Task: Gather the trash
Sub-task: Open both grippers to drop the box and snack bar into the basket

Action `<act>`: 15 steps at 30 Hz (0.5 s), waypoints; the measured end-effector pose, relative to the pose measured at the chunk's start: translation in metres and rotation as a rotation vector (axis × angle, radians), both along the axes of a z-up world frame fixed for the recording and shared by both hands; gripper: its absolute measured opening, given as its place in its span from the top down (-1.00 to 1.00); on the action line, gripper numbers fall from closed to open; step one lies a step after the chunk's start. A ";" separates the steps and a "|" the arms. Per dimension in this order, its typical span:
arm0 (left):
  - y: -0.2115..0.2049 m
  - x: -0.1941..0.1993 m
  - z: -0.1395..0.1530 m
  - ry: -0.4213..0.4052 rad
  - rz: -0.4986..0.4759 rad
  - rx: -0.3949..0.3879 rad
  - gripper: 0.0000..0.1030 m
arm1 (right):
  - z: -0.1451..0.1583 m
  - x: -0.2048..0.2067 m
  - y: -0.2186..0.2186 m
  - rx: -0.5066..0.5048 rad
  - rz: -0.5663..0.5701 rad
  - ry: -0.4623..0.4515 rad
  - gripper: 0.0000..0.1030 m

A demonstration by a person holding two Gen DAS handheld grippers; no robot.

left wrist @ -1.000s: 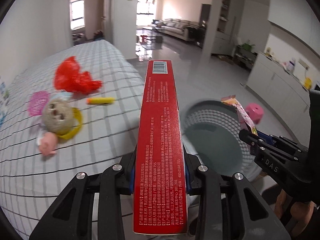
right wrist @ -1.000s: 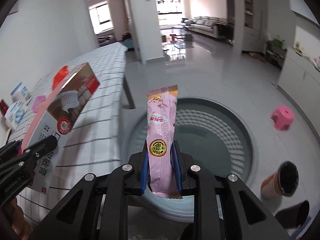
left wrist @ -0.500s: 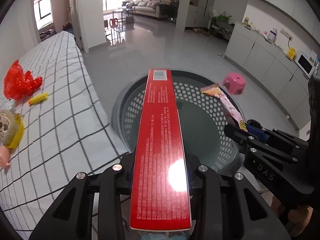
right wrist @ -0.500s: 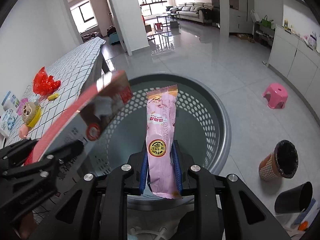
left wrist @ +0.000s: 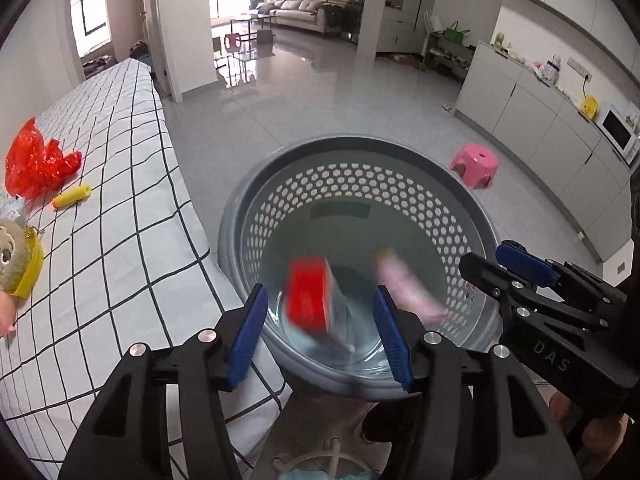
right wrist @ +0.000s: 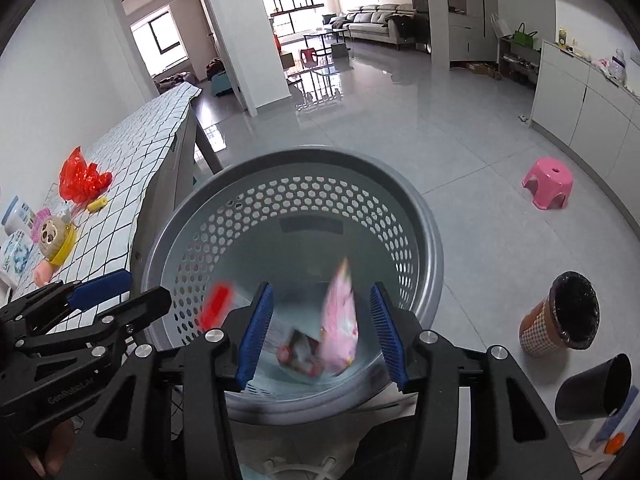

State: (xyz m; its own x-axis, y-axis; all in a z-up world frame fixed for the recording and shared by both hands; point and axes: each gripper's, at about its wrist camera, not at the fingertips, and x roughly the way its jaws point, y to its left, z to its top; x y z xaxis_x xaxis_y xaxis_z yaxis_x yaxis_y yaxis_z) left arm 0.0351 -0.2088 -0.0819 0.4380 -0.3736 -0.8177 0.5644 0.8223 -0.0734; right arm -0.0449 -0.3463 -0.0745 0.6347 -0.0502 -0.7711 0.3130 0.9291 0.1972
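I've just let go on both sides: left gripper [left wrist: 320,330] and right gripper [right wrist: 318,330] now gape empty over the basket [left wrist: 280,176]. Red box [left wrist: 308,298] and pink wrapper [right wrist: 340,320], clamped half a second ago, are blurred, dropping inside. Red bag [left wrist: 36,160] on the table [left wrist: 120,200] is likely next.

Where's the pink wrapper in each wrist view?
Left wrist: pink wrapper is blurred inside the basket, right of centre, beside the red box.
Right wrist: pink wrapper is low centre in the basket, seen between the open right gripper's fingers.
Shared landmark: the pink stool on the floor to the right of the basket.
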 end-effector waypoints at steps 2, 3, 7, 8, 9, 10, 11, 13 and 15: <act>0.003 -0.001 0.000 0.002 0.005 -0.004 -0.04 | 0.000 -0.001 0.000 0.001 -0.002 -0.001 0.06; 0.004 -0.001 0.000 0.004 0.010 -0.007 -0.04 | 0.000 -0.001 0.000 0.002 -0.002 -0.001 0.06; 0.011 0.003 0.000 0.010 0.026 -0.016 -0.04 | 0.001 -0.002 0.002 0.000 0.002 -0.004 0.06; 0.013 0.003 0.000 0.010 0.030 -0.017 -0.04 | 0.002 -0.002 0.004 -0.001 0.003 -0.005 0.06; 0.015 0.003 0.001 0.010 0.035 -0.019 -0.04 | 0.002 -0.003 0.005 -0.002 0.005 -0.006 0.06; 0.016 0.003 0.002 0.010 0.037 -0.021 -0.04 | 0.003 -0.002 0.006 -0.003 0.006 -0.007 0.06; 0.016 0.003 0.003 0.009 0.041 -0.023 -0.05 | 0.004 -0.003 0.007 -0.005 0.009 -0.009 0.06; 0.021 0.001 0.005 0.003 0.051 -0.027 -0.10 | 0.006 -0.003 0.010 -0.008 0.013 -0.012 0.06; 0.025 0.000 0.007 -0.005 0.062 -0.033 -0.15 | 0.008 -0.004 0.013 -0.012 0.017 -0.016 0.06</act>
State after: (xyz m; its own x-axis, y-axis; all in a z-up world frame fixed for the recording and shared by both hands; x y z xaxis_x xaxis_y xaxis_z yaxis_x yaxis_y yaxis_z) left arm 0.0354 -0.1839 -0.0747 0.4653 -0.3727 -0.8029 0.5133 0.8526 -0.0982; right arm -0.0489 -0.3336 -0.0669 0.6476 -0.0483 -0.7605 0.2939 0.9366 0.1908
